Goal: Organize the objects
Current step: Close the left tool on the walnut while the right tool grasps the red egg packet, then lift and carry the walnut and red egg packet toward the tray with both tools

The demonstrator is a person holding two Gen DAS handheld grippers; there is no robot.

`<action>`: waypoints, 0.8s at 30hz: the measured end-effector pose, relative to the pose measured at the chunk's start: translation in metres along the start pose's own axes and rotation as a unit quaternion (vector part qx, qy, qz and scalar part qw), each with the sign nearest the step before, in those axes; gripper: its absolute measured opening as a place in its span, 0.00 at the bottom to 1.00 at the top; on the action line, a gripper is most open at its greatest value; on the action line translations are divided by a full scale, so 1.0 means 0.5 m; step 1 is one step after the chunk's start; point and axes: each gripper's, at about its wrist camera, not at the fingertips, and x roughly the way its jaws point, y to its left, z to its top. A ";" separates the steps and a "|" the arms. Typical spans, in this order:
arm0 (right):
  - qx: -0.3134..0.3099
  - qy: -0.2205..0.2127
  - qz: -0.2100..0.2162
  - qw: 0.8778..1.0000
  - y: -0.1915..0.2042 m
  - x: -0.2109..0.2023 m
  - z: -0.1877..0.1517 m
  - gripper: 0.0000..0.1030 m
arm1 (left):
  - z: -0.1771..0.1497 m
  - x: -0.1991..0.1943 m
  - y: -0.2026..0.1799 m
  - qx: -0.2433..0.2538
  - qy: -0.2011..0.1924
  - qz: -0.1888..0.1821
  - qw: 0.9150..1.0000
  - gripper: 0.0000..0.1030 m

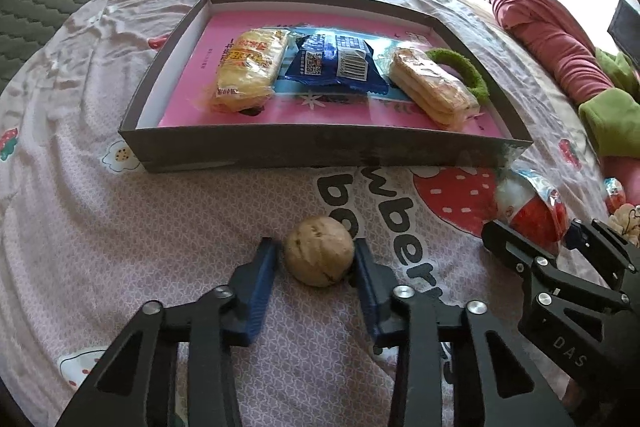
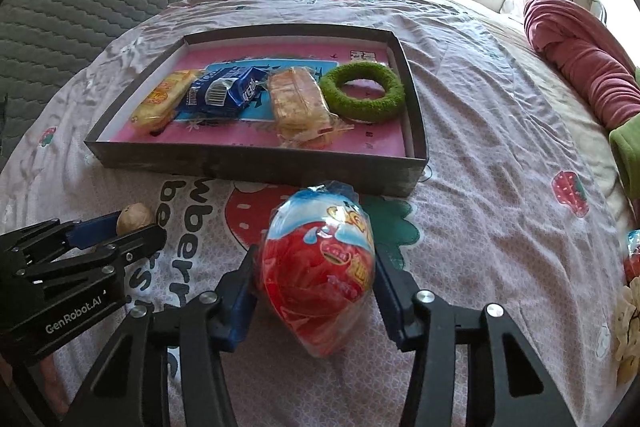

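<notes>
Bed (image 1: 120,227) with a pink strawberry-print sheet was the work surface; cluttered room behind, clothes piled by the window.

Tray (image 1: 320,147), a shallow grey box with a pink liner, sat mid-bed. It already held four items in a row: yellow snack pack (image 1: 250,69), blue biscuit pack (image 1: 336,63), clear-wrapped wafer pack (image 1: 432,87), green fuzzy ring (image 2: 362,91) at the right end. I read that as roughly two thirds done.

Outside the tray, just in front of its near wall:
- walnut (image 1: 319,251), on the sheet between the fingers of my left hand-held gripper (image 1: 316,259). Jaws narrow around it; the right pad looked to be touching, the left had a sliver of gap or was barely in contact. Couldn't call it a firm grip, and couldn't tell whether it was lifted.
- red-and-blue egg-shaped snack bag (image 2: 320,271), between the fingers of my right hand-held gripper (image 2: 316,279). Jaws at medium width and pressed against both sides of the bag, so I'd call that held. Its top nearly reached the tray wall in the right wrist view.

Both grippers were side by side, well short of the tray interior.

Also loose: another small red-and-blue wrapped item (image 2: 632,251) at the far right edge of the sheet, and something pale beside it, too cropped to identify.

My estimate of what was left: walnut and bag into the tray, free space mostly along the front strip, then the far-right stragglers.
</notes>
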 end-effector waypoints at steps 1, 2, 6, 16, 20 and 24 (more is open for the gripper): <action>0.000 0.000 0.001 1.000 -0.001 0.000 0.000 0.51 | -0.001 -0.001 0.001 -0.001 0.000 -0.002 1.000 0.33; 0.001 -0.001 0.003 1.000 -0.002 -0.001 0.000 0.51 | -0.001 -0.001 0.001 -0.001 0.000 -0.003 1.000 0.33; 0.004 -0.007 0.009 1.000 -0.006 -0.007 0.000 0.50 | -0.003 -0.004 0.003 -0.002 0.001 -0.013 1.000 0.32; 0.013 -0.014 0.031 0.999 -0.006 -0.022 -0.004 0.50 | -0.015 -0.021 0.002 0.002 0.001 -0.018 1.000 0.32; 0.018 -0.019 0.037 0.999 -0.006 -0.035 -0.008 0.50 | -0.021 -0.028 0.006 0.003 0.000 -0.016 1.000 0.32; 0.016 -0.021 0.040 0.999 0.002 -0.048 -0.015 0.50 | -0.030 -0.042 0.008 0.002 -0.003 -0.014 1.000 0.32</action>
